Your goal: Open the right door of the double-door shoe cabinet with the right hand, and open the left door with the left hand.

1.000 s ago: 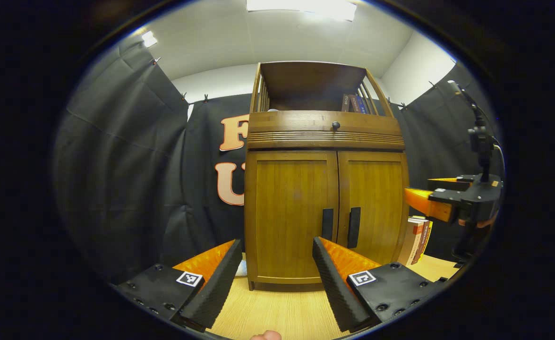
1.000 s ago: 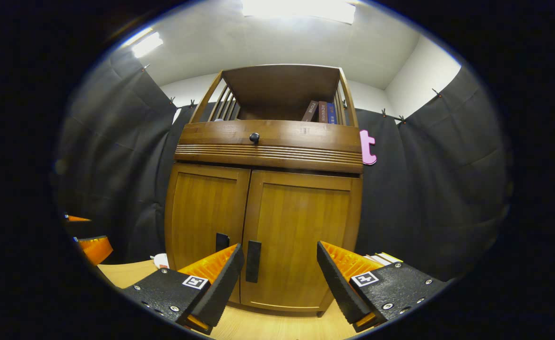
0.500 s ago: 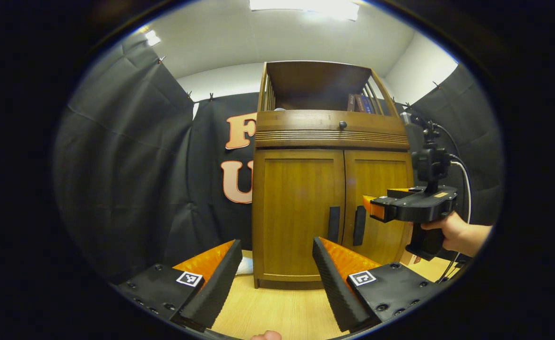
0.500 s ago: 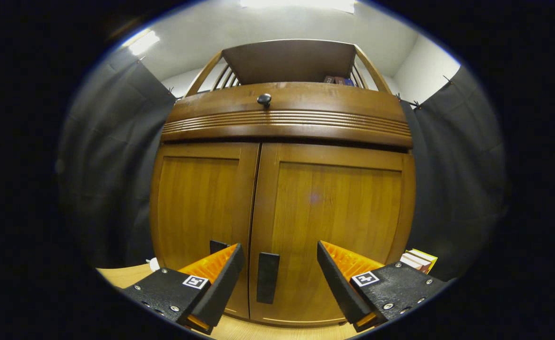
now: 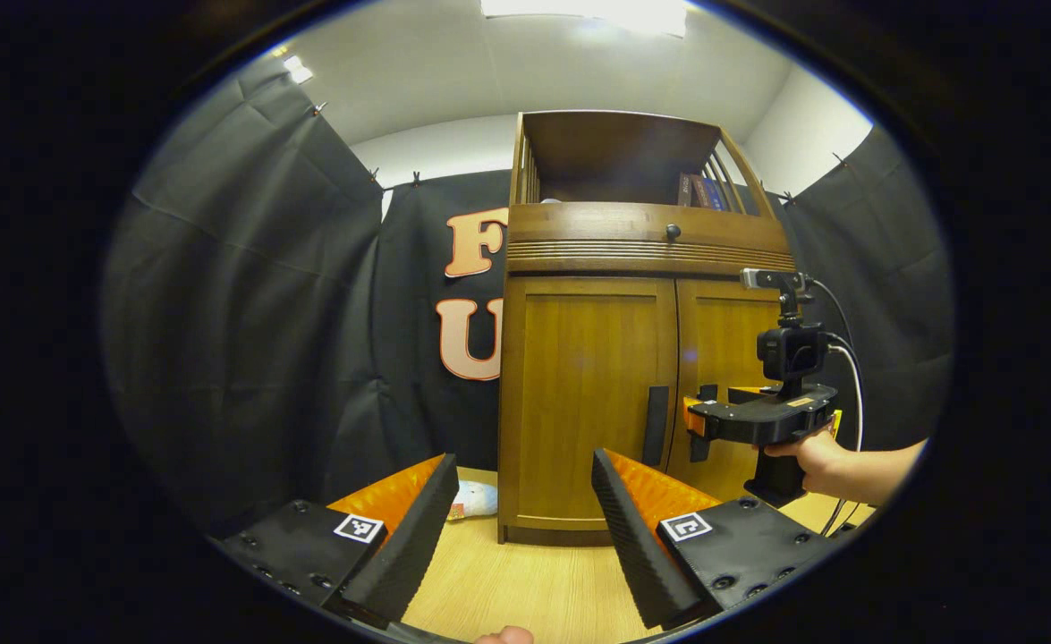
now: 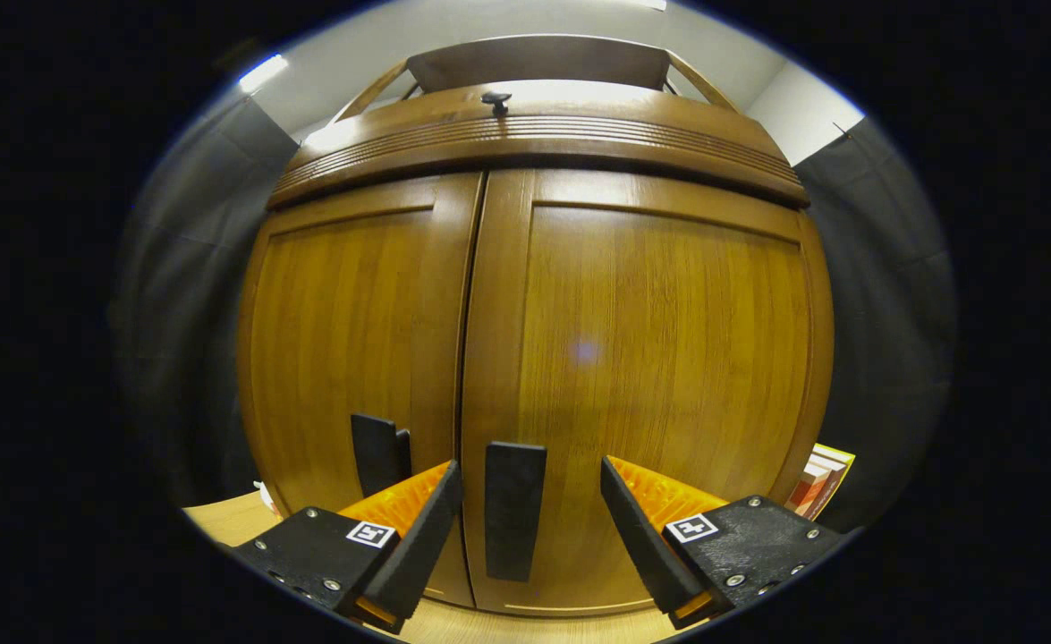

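The wooden shoe cabinet (image 5: 641,259) stands with both doors closed. In the right gripper view the right door (image 6: 668,358) is very close. Its black vertical handle (image 6: 513,510) stands in the gap of my open right gripper (image 6: 530,467), touching neither finger. The left door (image 6: 355,331) and its handle (image 6: 380,453) lie just left of that. In the left gripper view my left gripper (image 5: 523,461) is open and empty, well short of the left door (image 5: 579,394) and its handle (image 5: 656,413). The right gripper (image 5: 695,420), held by a hand (image 5: 811,452), reaches the right door (image 5: 726,358).
A drawer with a black knob (image 5: 672,231) sits above the doors, and books (image 5: 699,190) stand in the open top shelf. More books (image 6: 825,478) lean by the cabinet's right side. A small white object (image 5: 474,499) lies on the light wood surface (image 5: 525,581) left of the cabinet.
My right gripper has moved forward to the right door, so its handle now stands between the open fingers. My left gripper has drifted slightly left and stays open.
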Motion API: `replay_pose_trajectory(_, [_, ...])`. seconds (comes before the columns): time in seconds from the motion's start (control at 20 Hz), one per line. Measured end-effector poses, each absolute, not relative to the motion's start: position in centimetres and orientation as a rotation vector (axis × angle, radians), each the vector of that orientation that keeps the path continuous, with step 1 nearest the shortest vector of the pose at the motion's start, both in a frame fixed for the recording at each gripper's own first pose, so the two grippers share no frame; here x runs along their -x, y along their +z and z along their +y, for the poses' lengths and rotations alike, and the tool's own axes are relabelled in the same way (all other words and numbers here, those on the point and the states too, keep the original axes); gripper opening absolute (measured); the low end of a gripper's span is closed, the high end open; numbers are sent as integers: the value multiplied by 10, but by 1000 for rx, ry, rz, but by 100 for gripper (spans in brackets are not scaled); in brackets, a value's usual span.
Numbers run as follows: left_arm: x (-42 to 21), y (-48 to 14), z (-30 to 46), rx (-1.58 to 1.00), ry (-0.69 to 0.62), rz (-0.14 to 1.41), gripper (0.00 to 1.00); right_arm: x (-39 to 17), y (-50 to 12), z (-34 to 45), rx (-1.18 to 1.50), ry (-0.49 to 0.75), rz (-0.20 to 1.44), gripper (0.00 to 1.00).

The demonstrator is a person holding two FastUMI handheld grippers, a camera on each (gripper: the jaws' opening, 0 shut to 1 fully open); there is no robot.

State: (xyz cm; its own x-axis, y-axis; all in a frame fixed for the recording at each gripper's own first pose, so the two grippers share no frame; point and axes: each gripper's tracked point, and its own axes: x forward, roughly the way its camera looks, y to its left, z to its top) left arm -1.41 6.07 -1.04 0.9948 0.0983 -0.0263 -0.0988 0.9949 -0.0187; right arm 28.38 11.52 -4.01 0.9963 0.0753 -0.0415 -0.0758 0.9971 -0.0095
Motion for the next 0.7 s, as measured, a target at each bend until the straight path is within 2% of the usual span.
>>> replay_pose_trajectory(0.05, [13, -11, 62, 20, 101, 26, 94, -286, -44, 116, -2, 72, 49, 99])
replay_pose_trajectory(0.1, [12, -12, 63, 22, 102, 28, 97, -288, -49, 116, -15, 72, 58, 98])
replay_pose_trajectory(0.15, [11, -14, 63, 24, 101, 30, 94, -291, -53, 117, -21, 64, 70, 89])
replay_pose_trajectory(0.2, [11, -14, 64, 25, 101, 31, 97, -292, -55, 117, -25, 60, 77, 84])
replay_pose_trajectory(0.3, [12, -14, 66, 25, 103, 29, 94, -295, -61, 117, -29, 54, 91, 76])
replay_pose_trajectory(0.35, [11, -13, 67, 23, 106, 27, 94, -293, -61, 117, -31, 54, 79, 80])
replay_pose_trajectory(0.45, [9, -13, 70, 20, 109, 26, 94, -294, -61, 119, -27, 62, 71, 64])
replay_pose_trajectory(0.5, [7, -14, 70, 21, 109, 27, 97, -295, -61, 121, -30, 67, 71, 67])
replay_pose_trajectory(0.55, [6, -14, 70, 22, 107, 27, 94, -295, -62, 124, -39, 73, 72, 59])
replay_pose_trajectory(0.6, [6, -13, 70, 22, 108, 27, 97, -296, -62, 127, -47, 82, 74, 53])
replay_pose_trajectory(0.65, [6, -14, 70, 24, 108, 28, 97, -295, -63, 129, -47, 93, 74, 53])
replay_pose_trajectory(0.7, [5, -15, 69, 26, 107, 31, 97, -294, -61, 129, -43, 92, 63, 39])
